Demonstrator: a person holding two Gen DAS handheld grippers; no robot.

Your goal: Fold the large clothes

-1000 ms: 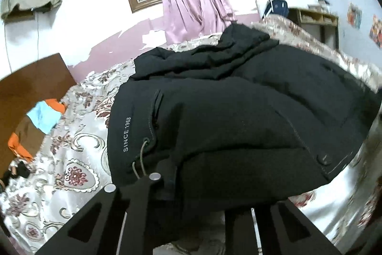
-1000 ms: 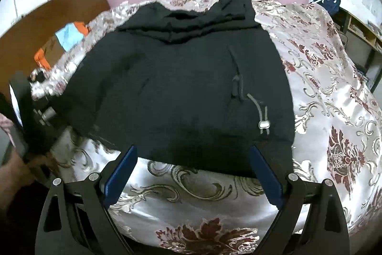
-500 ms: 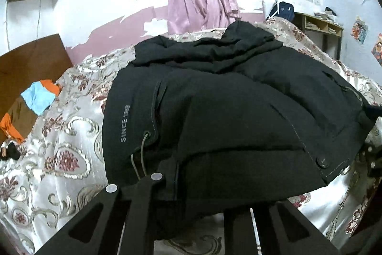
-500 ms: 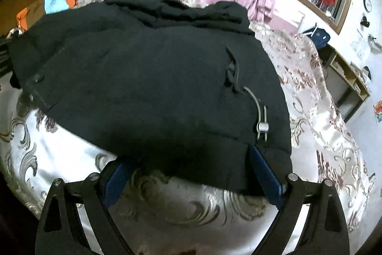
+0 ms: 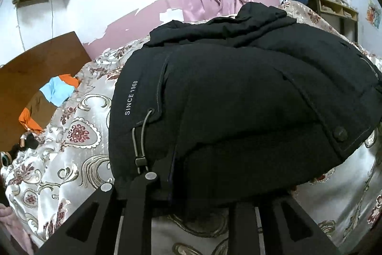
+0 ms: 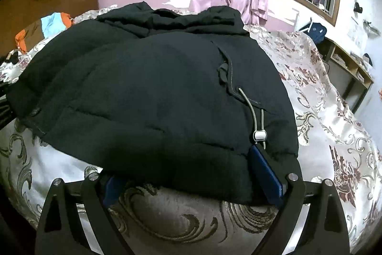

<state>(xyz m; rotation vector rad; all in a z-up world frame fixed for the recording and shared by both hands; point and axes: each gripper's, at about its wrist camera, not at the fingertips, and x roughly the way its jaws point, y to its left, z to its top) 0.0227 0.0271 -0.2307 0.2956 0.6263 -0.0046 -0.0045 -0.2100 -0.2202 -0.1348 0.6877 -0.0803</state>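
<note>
Black padded jacket [image 6: 152,97] fills frame centre, hem at bottom, hood up top: R gripper [image 6: 191,183] wide around hem, L gripper [image 5: 188,192] clamping hem.

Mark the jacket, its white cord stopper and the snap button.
jacket [image 6: 148,92]: right wrist view, middle of the back panel.
cord stopper [image 6: 259,135]: right wrist view, its white body.
snap button [image 5: 339,132]: left wrist view, button face.

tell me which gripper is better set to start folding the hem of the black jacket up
Probably the left gripper: its fingers look closed on the black jacket hem. The right gripper is open, its fingers straddling the hem near the toggle.
</note>
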